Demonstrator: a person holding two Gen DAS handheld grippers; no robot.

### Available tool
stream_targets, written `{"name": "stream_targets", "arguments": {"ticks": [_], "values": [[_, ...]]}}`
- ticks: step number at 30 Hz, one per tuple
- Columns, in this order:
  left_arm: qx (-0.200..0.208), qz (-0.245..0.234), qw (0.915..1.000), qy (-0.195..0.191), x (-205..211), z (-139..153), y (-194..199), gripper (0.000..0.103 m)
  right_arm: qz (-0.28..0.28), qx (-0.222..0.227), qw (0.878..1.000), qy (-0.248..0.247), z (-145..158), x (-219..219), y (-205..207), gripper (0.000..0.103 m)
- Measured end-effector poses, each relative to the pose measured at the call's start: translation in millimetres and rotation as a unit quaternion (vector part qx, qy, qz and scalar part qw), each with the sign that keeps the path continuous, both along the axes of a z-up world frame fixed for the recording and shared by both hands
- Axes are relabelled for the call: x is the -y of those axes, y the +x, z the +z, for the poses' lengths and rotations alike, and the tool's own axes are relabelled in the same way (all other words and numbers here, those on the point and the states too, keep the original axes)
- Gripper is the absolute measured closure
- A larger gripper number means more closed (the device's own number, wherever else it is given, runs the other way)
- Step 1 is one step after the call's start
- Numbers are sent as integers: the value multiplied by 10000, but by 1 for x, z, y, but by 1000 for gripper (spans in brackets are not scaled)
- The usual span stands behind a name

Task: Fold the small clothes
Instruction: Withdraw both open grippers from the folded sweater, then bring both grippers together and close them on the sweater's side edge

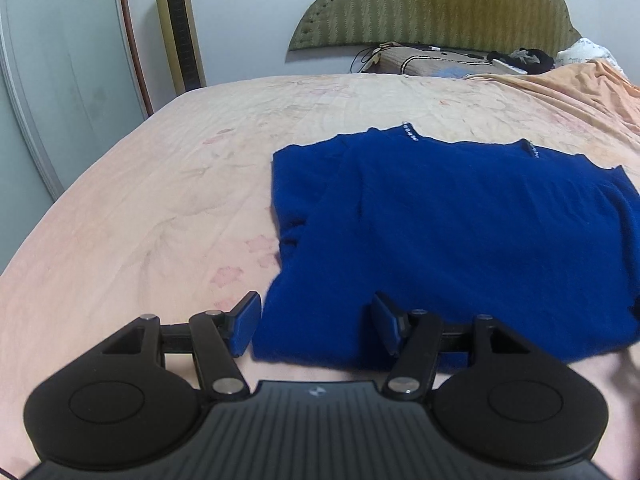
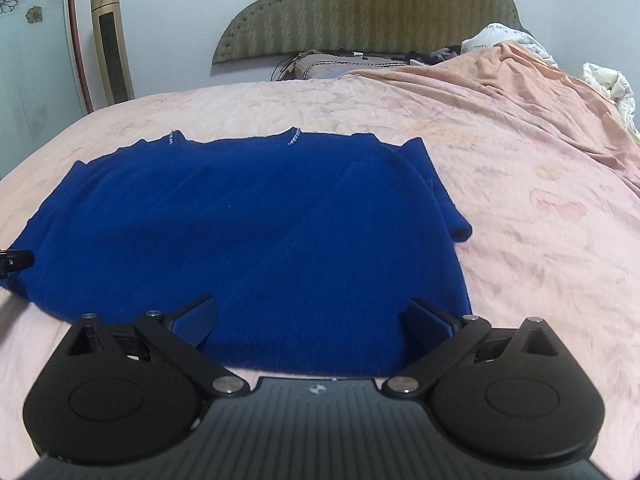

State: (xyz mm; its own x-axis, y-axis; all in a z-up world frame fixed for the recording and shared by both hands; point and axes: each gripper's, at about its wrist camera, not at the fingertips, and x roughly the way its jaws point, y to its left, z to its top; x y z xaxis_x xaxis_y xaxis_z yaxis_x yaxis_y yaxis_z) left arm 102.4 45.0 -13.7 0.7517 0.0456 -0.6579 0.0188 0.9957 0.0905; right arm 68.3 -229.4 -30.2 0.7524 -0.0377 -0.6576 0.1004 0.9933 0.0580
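Observation:
A royal-blue knit sweater (image 1: 460,232) lies flat on the bed with both sleeves folded in over the body; small beads mark the neckline. It also shows in the right wrist view (image 2: 256,232). My left gripper (image 1: 316,320) is open at the sweater's near left hem corner, its left finger over the sheet and its right finger over the cloth. My right gripper (image 2: 312,320) is open over the near right part of the hem, holding nothing. The left gripper's tip (image 2: 16,260) peeks in at the left edge of the right wrist view.
The bed carries a pink flowered sheet (image 1: 152,208). A green padded headboard (image 1: 436,4) and pillows (image 1: 424,62) stand at the far end. A gold tower fan (image 1: 180,24) stands by the wall on the left. A bunched peach blanket (image 2: 540,92) lies far right.

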Motion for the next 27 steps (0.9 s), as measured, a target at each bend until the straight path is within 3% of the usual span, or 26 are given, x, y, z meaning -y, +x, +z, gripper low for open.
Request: {"name": "stream_targets", "arguments": {"ticks": [9,12,16,22,27], "values": [[43,-37,9999,-113,7,-1,-25,41,39,-43,10000,30,-3,-5,-18,0],[37,-82,9998,-170,9,-3,-34,30,60,-75,10000,15,-6,-9,-25,0],[19,-213,9996,-201,11,-8,-46,29,134,-69,9999,-14,-6,-16,-33,1],[-72,-392,9990,-223,0,-7,-52,29,514,79,9980,-351,0,-40,-44,1],[-131,-374,9984,-411,-25,7,-32,29,928,128,9938,-601,6,-68,-45,1]]}}
